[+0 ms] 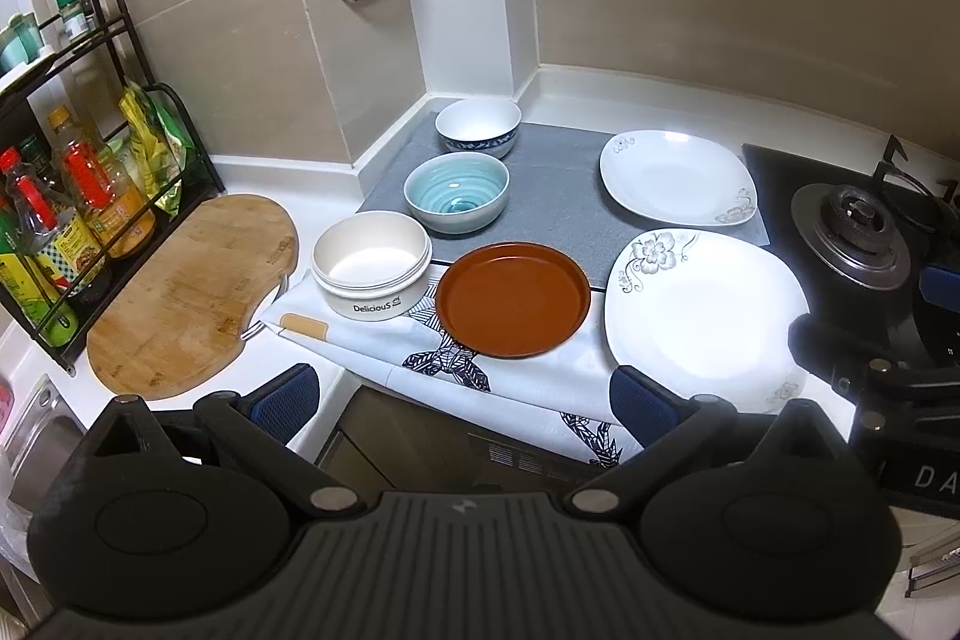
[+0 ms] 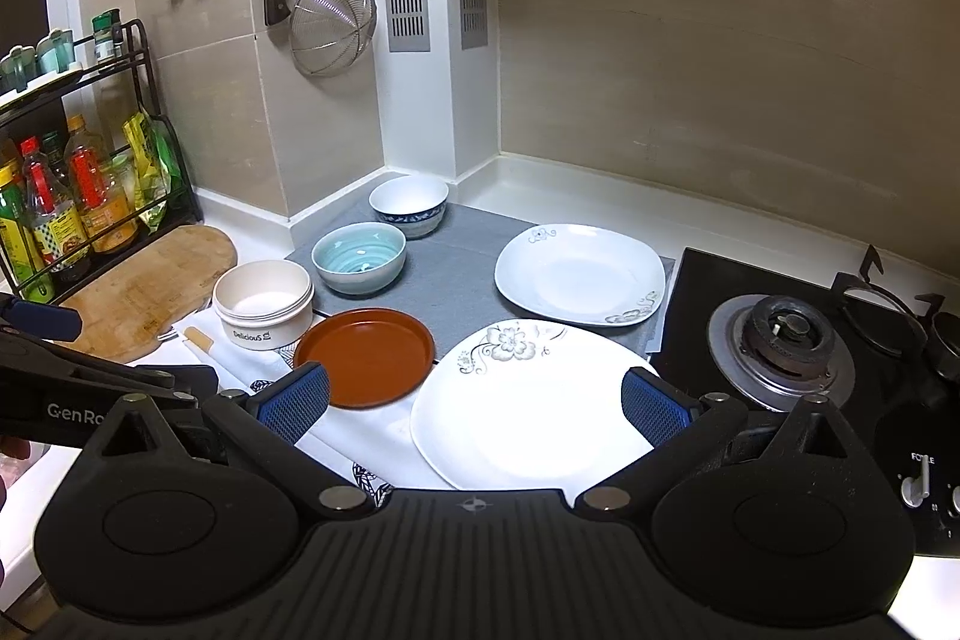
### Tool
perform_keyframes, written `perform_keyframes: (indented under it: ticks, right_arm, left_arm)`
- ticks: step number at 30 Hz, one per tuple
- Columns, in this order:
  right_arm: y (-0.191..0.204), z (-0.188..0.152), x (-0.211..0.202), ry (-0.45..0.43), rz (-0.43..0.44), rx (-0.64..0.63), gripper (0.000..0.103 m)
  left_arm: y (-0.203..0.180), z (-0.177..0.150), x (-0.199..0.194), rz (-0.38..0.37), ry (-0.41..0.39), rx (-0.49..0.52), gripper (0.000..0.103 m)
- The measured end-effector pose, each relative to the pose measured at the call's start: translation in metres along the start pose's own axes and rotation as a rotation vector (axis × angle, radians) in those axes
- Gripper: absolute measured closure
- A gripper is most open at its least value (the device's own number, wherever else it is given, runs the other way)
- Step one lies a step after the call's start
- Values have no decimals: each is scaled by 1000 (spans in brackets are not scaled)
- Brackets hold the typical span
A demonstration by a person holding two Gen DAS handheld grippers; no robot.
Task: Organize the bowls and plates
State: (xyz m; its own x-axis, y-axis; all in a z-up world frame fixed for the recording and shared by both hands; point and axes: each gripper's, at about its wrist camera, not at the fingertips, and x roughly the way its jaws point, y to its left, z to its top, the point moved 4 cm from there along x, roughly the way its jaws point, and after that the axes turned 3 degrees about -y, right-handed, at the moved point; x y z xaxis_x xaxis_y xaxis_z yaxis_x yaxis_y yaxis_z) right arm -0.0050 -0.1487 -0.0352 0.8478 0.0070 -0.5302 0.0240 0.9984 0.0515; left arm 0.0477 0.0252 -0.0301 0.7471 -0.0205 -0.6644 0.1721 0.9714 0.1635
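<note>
On the counter stand a white bowl with a blue rim pattern [image 1: 478, 125] [image 2: 409, 204], a light blue bowl [image 1: 456, 191] [image 2: 359, 257], a cream "Delicious" bowl [image 1: 371, 272] [image 2: 263, 303], a brown plate [image 1: 512, 298] [image 2: 364, 355] and two white flowered plates, one near [image 1: 702, 310] [image 2: 528, 406] and one far [image 1: 678, 176] [image 2: 579, 273]. My left gripper [image 1: 462, 403] is open and empty, hanging in front of the counter edge. My right gripper [image 2: 474, 403] is open and empty above the near white plate.
A grey mat [image 1: 558, 196] and a patterned cloth [image 1: 456, 370] lie under the dishes. A wooden cutting board [image 1: 186, 292] and a black bottle rack [image 1: 78, 196] are at the left. A gas hob [image 2: 786, 346] is at the right. Utensils hang on the wall [image 2: 330, 16].
</note>
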Motion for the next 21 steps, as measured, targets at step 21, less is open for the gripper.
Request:
perform_keyframes:
  ticks: [21]
  right_arm:
    - [-14,-1,3,4,-7,9,0]
  left_arm:
    - [-11,3,2,-3,-1,3,0]
